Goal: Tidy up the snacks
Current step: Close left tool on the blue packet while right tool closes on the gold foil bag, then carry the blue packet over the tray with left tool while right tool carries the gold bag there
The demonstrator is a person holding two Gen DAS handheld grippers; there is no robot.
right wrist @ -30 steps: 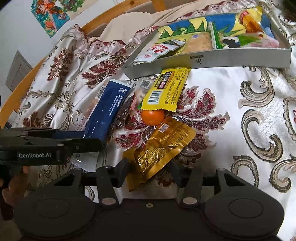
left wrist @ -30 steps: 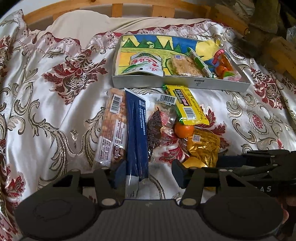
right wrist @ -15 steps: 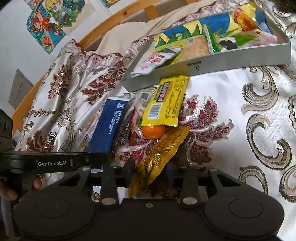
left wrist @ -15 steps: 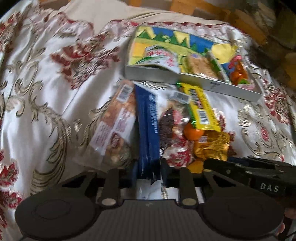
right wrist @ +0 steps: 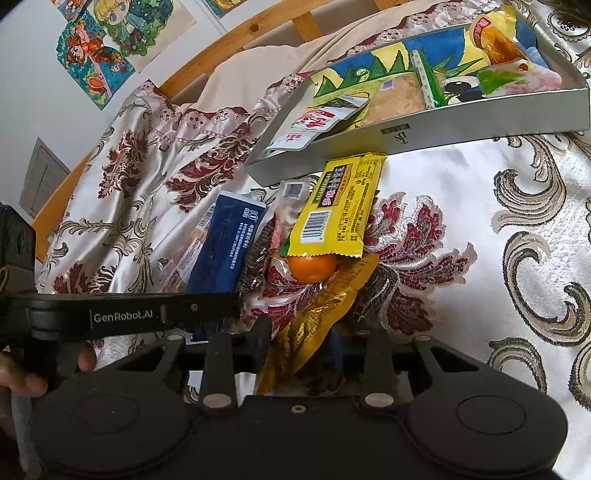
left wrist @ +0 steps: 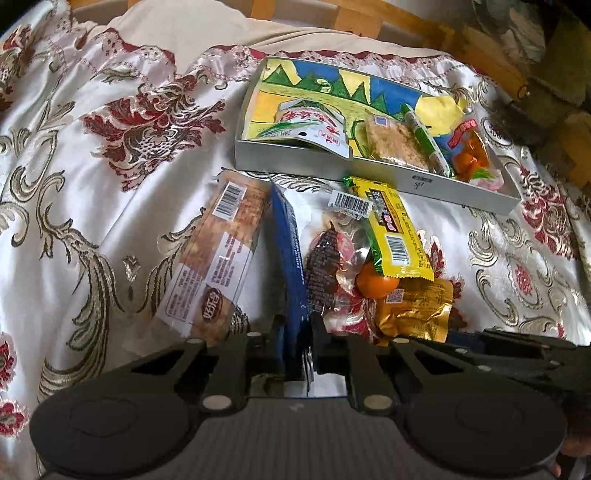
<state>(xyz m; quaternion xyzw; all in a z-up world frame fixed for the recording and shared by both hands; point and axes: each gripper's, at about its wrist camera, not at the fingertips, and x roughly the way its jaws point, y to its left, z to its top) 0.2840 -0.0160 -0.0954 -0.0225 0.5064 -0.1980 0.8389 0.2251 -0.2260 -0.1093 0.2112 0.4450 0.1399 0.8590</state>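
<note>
My left gripper (left wrist: 297, 343) is shut on the near end of a long dark blue packet (left wrist: 290, 258), which stands on edge between the pads. My right gripper (right wrist: 299, 345) has its jaws closing on a gold foil pouch (right wrist: 321, 314); the pouch is buckled up between the pads. Both lie in a heap of snacks on the bedspread, with a small orange (right wrist: 312, 267) and a yellow packet (right wrist: 340, 206). Behind the heap sits a silver tray (left wrist: 369, 177) with a drawn lining, holding several snacks.
A clear biscuit pack (left wrist: 218, 258) lies left of the blue packet, and a clear dark-red packet (left wrist: 328, 254) lies to its right. The floral satin bedspread (left wrist: 110, 184) stretches left. A wooden bed frame (right wrist: 236, 33) runs behind. A hand (right wrist: 22, 369) holds the left gripper.
The left jaws have closed onto the blue packet and tipped it on edge. The right jaws have narrowed around the gold pouch, which has crumpled upward. Neither hand has moved much.
</note>
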